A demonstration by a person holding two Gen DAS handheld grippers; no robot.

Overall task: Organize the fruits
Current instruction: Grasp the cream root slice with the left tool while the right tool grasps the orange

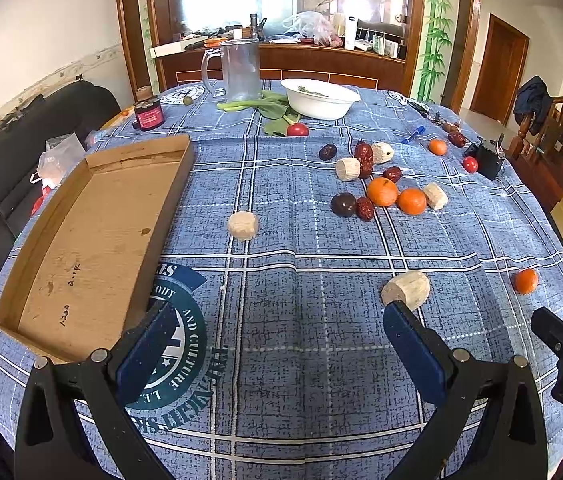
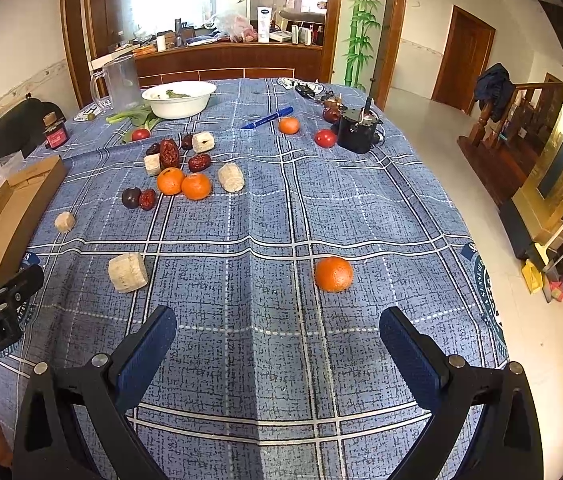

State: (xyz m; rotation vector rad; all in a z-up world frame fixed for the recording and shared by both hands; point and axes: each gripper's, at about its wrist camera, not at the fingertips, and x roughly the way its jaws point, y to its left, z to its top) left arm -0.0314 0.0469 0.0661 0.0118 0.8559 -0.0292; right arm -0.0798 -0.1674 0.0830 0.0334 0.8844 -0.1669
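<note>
A blue plaid tablecloth [image 2: 265,216] covers the table; the cardboard tray [image 1: 93,236] at its left is partly cut off. Four oranges [image 2: 333,274] and six pale chunks [image 2: 127,272] lie scattered. Left gripper [image 1: 277,316] and right gripper [image 2: 277,320] gape wide, empty.

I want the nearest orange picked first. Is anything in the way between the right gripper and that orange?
Nothing visible is. The right hand-held gripper is open and empty, and only bare tablecloth lies between it and the lone orange. The pale chunk sits well off to the left.
</note>
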